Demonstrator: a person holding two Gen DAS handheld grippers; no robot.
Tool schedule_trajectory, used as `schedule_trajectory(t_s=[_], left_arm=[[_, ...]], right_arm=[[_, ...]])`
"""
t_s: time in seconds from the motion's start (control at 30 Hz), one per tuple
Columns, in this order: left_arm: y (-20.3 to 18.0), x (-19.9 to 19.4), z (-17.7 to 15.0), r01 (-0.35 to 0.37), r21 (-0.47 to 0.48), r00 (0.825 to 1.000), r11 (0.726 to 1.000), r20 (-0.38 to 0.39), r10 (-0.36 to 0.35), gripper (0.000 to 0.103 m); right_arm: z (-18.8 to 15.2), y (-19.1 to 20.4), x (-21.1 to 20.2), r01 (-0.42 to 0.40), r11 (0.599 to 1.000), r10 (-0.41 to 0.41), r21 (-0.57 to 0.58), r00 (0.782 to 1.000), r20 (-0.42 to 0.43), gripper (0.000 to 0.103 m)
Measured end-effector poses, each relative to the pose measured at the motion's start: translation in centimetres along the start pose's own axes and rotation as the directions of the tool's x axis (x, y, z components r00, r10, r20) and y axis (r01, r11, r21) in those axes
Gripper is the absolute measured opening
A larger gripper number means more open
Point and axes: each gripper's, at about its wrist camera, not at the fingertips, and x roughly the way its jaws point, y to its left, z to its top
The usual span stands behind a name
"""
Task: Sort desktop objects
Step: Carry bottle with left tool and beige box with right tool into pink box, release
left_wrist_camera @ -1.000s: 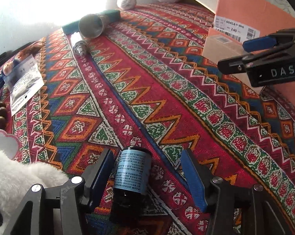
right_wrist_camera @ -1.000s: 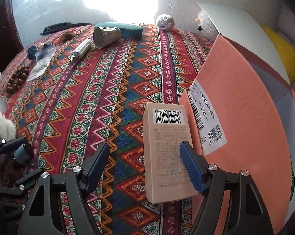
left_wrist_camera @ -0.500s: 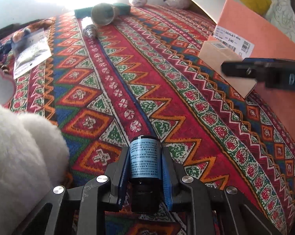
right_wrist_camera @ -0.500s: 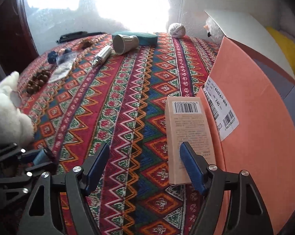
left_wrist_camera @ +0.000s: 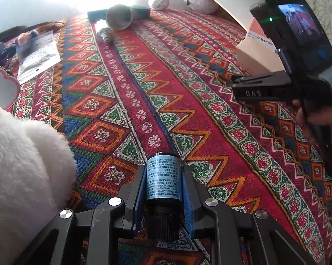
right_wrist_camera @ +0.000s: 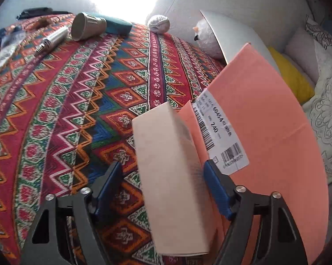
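Observation:
My left gripper [left_wrist_camera: 163, 190] is shut on a small dark bottle with a blue label [left_wrist_camera: 163, 182], held low over the patterned cloth. My right gripper [right_wrist_camera: 162, 190] is open around a pale beige carton [right_wrist_camera: 172, 176], which is tipped up on its edge against the salmon-pink box [right_wrist_camera: 267, 132]. The carton rests near the right finger; the left finger stands apart from it. The right gripper body [left_wrist_camera: 283, 86] and the carton [left_wrist_camera: 254, 57] also show at the right of the left wrist view.
A white plush toy [left_wrist_camera: 22, 165] sits close to my left gripper. At the far end lie a metal cup [right_wrist_camera: 86, 28], a teal case [right_wrist_camera: 117, 25], a silver pen-like tool [right_wrist_camera: 53, 39], a yarn ball [right_wrist_camera: 159, 23] and a packet [left_wrist_camera: 38, 57].
The left gripper stays shut on the bottle and has lifted it slightly. The right gripper has moved in around the carton, which has tipped from flat onto its edge.

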Motion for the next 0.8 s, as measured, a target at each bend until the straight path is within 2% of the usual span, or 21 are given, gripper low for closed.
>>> schedule_trajectory(t_s=[0.13, 0.17, 0.2, 0.23, 0.27, 0.3, 0.5, 0.63, 0.8], left_arm=[[0.1, 0.0, -0.1, 0.004, -0.002, 1.000, 1.000, 0.007, -0.004, 0.024], [0.1, -0.1, -0.1, 0.004, -0.004, 1.000, 1.000, 0.008, -0.004, 0.024], [0.1, -0.1, -0.1, 0.003, -0.008, 1.000, 1.000, 0.010, -0.003, 0.024], [0.1, -0.1, -0.2, 0.001, -0.012, 1.000, 1.000, 0.011, -0.001, 0.024], [0.1, -0.1, -0.2, -0.003, -0.018, 1.000, 1.000, 0.011, 0.003, 0.024], [0.1, -0.2, -0.2, -0.007, -0.023, 1.000, 1.000, 0.011, 0.007, 0.024], [-1.0, -1.4, -1.0, -0.037, -0.014, 0.999, 0.999, -0.013, 0.037, 0.023], [-1.9, -2.9, -2.0, -0.037, -0.029, 0.999, 0.999, -0.021, 0.037, 0.023], [-4.0, -5.8, -2.9, -0.035, -0.001, 0.999, 0.999, 0.013, 0.035, 0.023]], right_arm=[[-0.9, -1.2, -1.0, -0.141, 0.988, 0.142, 0.061, 0.990, -0.012, 0.083], [-1.1, -1.5, -1.3, -0.175, 0.982, 0.177, 0.076, 0.984, -0.014, 0.078], [-1.3, -1.9, -1.5, -0.210, 0.973, 0.212, 0.091, 0.977, -0.015, 0.065], [-1.5, -2.2, -1.8, -0.244, 0.964, 0.247, 0.107, 0.969, -0.015, 0.059], [-1.7, -2.5, -2.0, -0.277, 0.953, 0.281, 0.122, 0.960, -0.015, 0.044], [-2.0, -2.8, -2.3, -0.310, 0.941, 0.315, 0.137, 0.949, -0.015, 0.039], [-3.4, -4.4, -4.3, -0.487, 0.846, 0.498, 0.217, 0.867, 0.005, 0.038], [-5.3, -4.5, -8.7, -0.528, 0.828, 0.528, 0.190, 0.848, 0.053, 0.038], [-7.9, -5.2, -14.2, -0.563, 0.811, 0.554, 0.162, 0.827, 0.101, 0.039]])
